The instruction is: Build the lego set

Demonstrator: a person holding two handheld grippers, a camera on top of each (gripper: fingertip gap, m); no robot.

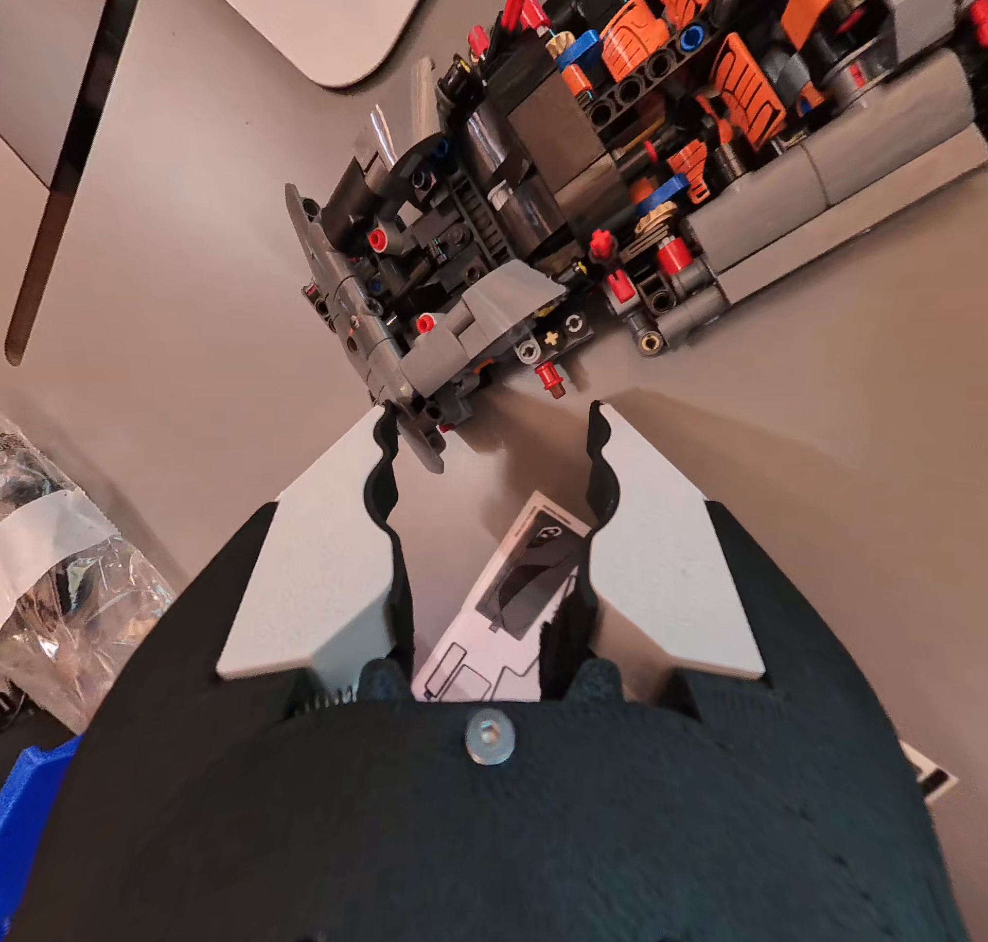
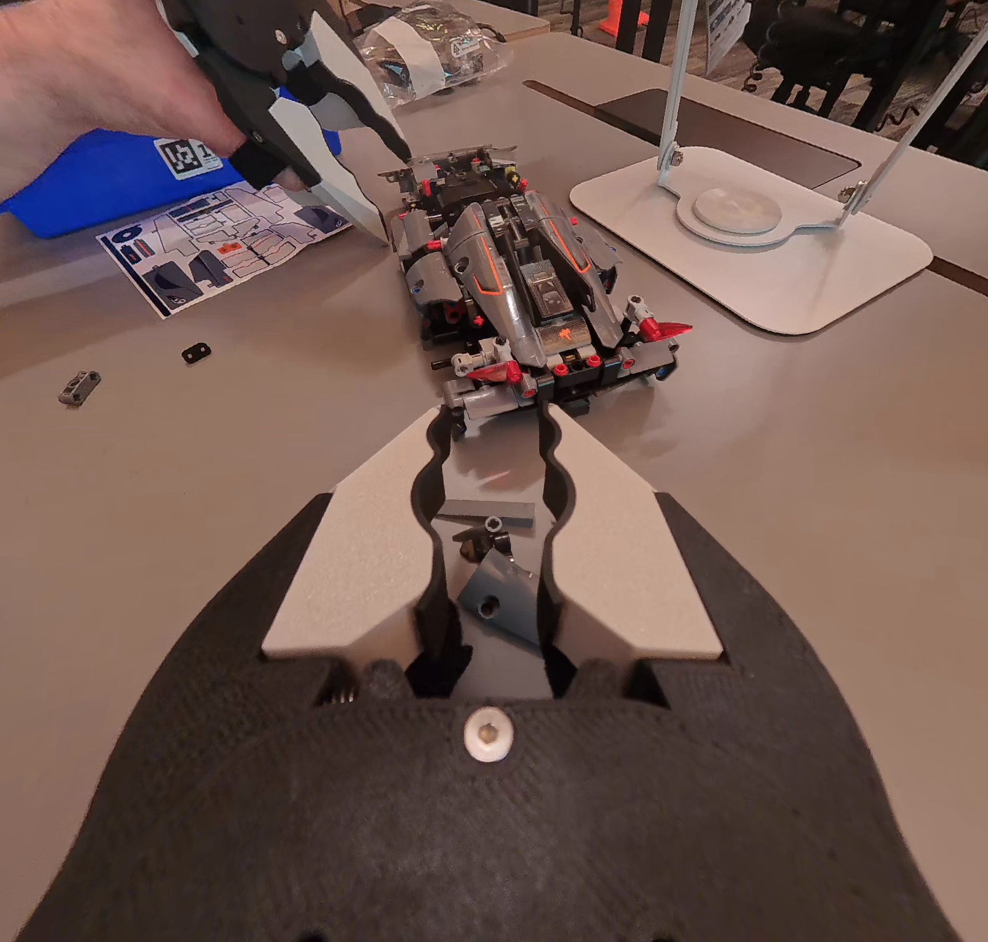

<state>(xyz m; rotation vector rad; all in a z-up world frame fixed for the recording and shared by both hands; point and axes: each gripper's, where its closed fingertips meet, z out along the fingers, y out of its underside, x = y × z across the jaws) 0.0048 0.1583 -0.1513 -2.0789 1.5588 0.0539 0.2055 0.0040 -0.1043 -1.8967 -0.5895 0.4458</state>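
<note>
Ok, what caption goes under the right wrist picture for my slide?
Open right gripper faces the lego car while the left gripper reaches its far end.

The partly built toy car of plastic bricks point(image 2: 513, 285) is showing grey panels with orange stripes, red pins and black beams. The flat printed sticker sheet point(image 2: 214, 242) is showing white with dark blue shapes. The plastic bin point(image 2: 107, 189) is showing bright blue.

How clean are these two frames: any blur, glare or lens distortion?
Left wrist view: strong wide-angle stretch, the lego car smears toward the top right corner, glare on its shiny panels. Right wrist view: the car is sharp, the table shows soft reflections and shadows, and the edges bow outward.
</note>
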